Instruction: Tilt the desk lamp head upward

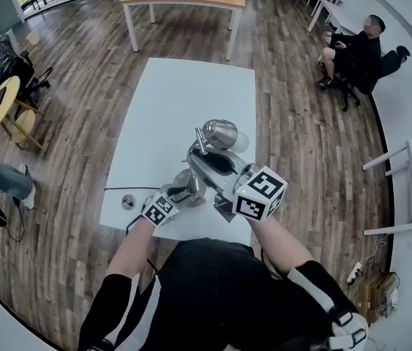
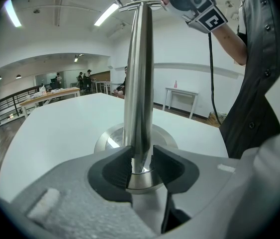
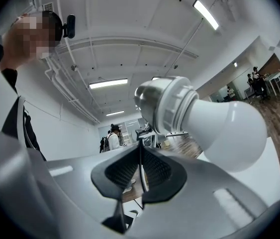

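Brushed-steel desk lamp (image 1: pixel 207 163) stood on white bench (image 1: pixel 184 93). Left tongs (image 2: pixel 140 163) clamped its polished stem (image 2: pixel 139 78) just above the base. Right tongs (image 3: pixel 140 169), nearly closed, seemingly pinched a thin metal tab (image 3: pixel 140 153) below the lamp head (image 3: pixel 164 106). Judged rigid and slick, bulb (image 3: pixel 227 133) fragile: lift by the tab.

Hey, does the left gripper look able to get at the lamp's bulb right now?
Probably not. The left gripper is clamped on the lamp pole just above the base, while the bulb sits up top near the right gripper; it would have to let go first.
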`<action>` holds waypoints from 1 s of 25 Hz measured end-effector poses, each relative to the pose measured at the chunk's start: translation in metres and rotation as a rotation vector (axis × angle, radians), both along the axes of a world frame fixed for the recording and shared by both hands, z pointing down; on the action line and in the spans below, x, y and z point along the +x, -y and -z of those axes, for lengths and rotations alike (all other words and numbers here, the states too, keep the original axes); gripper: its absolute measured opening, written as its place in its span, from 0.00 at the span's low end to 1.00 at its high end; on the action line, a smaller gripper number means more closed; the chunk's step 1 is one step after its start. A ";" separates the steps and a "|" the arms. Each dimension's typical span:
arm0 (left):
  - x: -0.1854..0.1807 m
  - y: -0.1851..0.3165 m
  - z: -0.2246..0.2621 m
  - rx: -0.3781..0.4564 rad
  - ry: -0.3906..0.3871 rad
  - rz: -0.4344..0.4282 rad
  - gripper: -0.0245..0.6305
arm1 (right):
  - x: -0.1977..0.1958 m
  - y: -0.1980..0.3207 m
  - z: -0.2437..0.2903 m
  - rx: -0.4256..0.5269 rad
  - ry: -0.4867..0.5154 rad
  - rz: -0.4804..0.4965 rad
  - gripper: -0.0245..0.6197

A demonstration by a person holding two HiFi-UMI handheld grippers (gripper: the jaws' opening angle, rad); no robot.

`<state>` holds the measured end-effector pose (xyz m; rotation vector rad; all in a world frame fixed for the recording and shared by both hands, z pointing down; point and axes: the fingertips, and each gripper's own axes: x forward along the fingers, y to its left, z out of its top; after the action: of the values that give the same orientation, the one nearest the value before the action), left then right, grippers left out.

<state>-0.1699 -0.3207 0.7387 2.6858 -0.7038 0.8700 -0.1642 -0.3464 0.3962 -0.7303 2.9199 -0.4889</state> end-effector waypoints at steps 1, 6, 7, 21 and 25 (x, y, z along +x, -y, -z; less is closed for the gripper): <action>0.000 0.000 0.000 0.000 -0.001 0.001 0.26 | -0.002 -0.001 0.000 0.004 -0.006 0.005 0.09; 0.000 -0.002 -0.002 -0.001 -0.002 0.000 0.26 | -0.010 -0.005 -0.003 0.032 -0.035 0.027 0.09; 0.000 -0.001 -0.002 -0.001 -0.003 -0.001 0.26 | -0.012 -0.005 -0.003 0.039 -0.043 0.031 0.09; -0.002 -0.003 0.000 -0.018 -0.008 -0.015 0.26 | -0.034 -0.012 -0.005 0.122 -0.118 0.076 0.09; -0.005 -0.004 -0.002 -0.019 -0.011 -0.022 0.26 | -0.046 -0.017 -0.010 0.155 -0.160 0.096 0.09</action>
<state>-0.1748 -0.3166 0.7406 2.6846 -0.6620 0.8619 -0.2104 -0.3294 0.4058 -0.6389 3.1085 -0.2163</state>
